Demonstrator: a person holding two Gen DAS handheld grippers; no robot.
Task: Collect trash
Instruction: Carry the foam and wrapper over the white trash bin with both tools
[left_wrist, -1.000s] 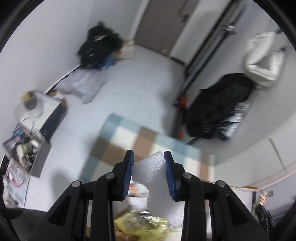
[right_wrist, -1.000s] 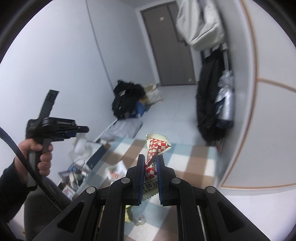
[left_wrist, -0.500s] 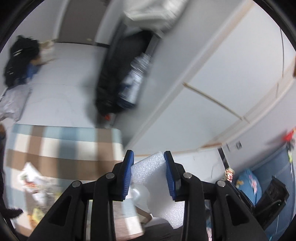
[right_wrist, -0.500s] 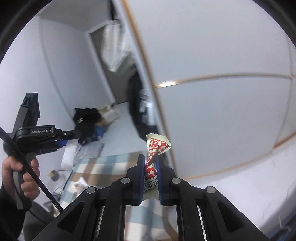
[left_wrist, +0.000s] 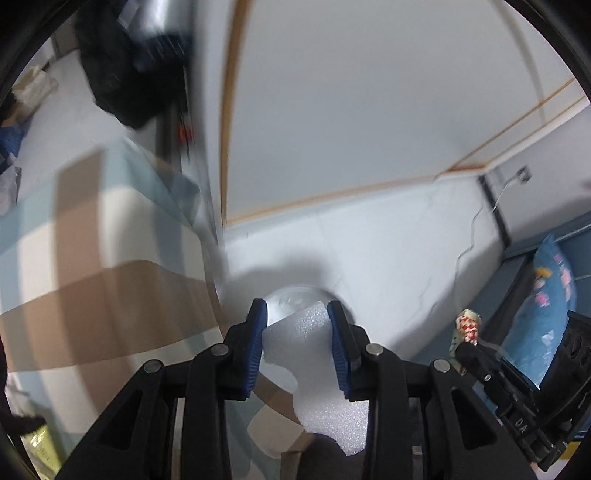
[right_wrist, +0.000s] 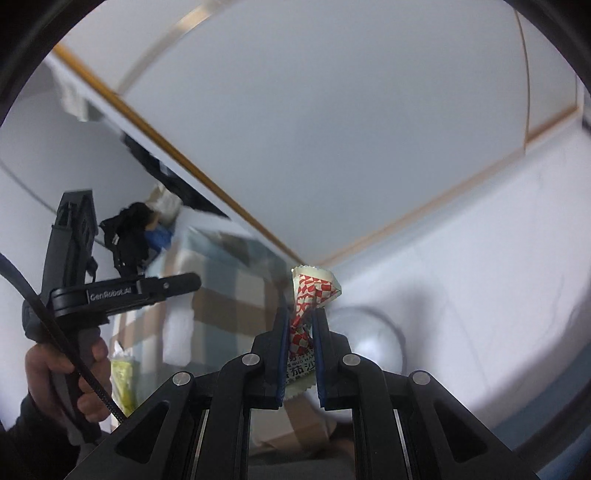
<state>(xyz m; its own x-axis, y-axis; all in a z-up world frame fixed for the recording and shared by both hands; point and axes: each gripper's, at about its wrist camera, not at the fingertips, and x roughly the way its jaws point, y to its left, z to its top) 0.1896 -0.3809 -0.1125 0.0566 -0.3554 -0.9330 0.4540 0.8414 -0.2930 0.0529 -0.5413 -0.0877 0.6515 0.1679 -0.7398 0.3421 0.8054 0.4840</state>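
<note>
Foam scrap (left_wrist: 299, 332), checked tablecloth (left_wrist: 92, 240), panelled wall (left_wrist: 351, 110)

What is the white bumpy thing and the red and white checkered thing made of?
The white piece in the left gripper looks like soft packing foam: matte, with a fine beaded grain and a torn edge. The checkered packet in the right gripper looks like thin printed plastic film or foil, creased where it is pinched, with serrated edges.

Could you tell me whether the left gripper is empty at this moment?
No, the left gripper is shut on a piece of white foam clamped between its blue pads.
</note>
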